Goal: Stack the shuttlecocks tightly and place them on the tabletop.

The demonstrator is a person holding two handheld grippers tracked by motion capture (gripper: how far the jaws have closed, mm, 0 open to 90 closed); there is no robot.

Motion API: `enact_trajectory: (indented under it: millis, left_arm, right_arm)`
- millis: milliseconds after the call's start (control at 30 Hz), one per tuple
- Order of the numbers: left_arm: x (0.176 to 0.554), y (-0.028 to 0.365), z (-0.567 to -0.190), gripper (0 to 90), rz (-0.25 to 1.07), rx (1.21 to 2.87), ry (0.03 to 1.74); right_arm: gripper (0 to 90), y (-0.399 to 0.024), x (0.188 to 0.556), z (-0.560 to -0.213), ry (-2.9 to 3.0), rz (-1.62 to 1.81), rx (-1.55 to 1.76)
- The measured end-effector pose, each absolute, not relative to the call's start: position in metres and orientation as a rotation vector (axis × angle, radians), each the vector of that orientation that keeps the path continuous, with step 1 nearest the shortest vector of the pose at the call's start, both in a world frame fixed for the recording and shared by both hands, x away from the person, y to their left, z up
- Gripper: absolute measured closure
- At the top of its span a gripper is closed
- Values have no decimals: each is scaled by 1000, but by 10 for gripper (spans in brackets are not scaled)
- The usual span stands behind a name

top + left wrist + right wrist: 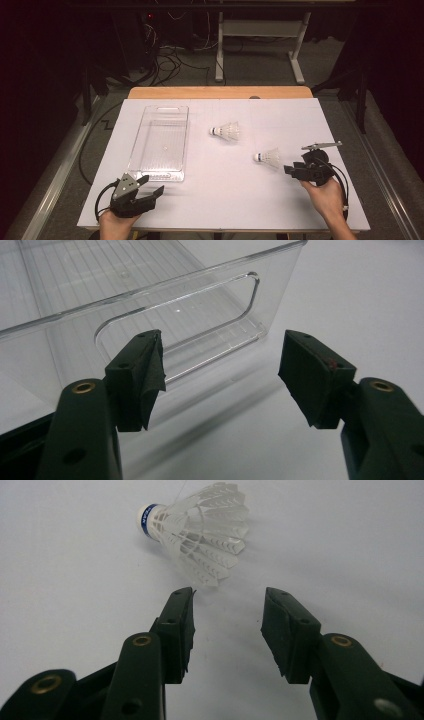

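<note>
Two white feather shuttlecocks lie on their sides on the white table. The nearer shuttlecock (268, 157) (200, 527) has a blue band at its cork and rests just ahead of my right gripper (290, 170) (227, 612), which is open with nothing between its jaws. The farther shuttlecock (227, 131) lies toward the table's middle. A clear plastic bin (161, 142) (150, 305) stands empty at the left. My left gripper (152, 186) (220, 370) rests near the front left, just short of the bin's near end wall, jaws wide open and empty.
The white table top (220, 200) sits on a wooden desk whose far edge (220, 92) shows behind it. Black cables trail from both grippers. Beyond the table are a dark floor, cables and a white desk frame (260, 45).
</note>
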State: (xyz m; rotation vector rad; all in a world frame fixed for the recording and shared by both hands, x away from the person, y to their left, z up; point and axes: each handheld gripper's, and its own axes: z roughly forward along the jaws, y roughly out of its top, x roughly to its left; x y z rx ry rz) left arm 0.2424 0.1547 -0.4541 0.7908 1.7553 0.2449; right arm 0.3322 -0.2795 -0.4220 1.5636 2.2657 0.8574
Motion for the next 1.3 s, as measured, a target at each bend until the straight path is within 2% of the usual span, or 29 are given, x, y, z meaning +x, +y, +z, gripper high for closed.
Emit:
enact_trajectory:
  millis: [533,1300]
  left_arm:
    - [242,155,-454,354,243,790,1757]
    - [242,155,-453,355,231,784,1761]
  right_arm:
    - [567,-263,322,-421,2305,889,1504]
    - [592,-245,353,-421,2310,851,1507]
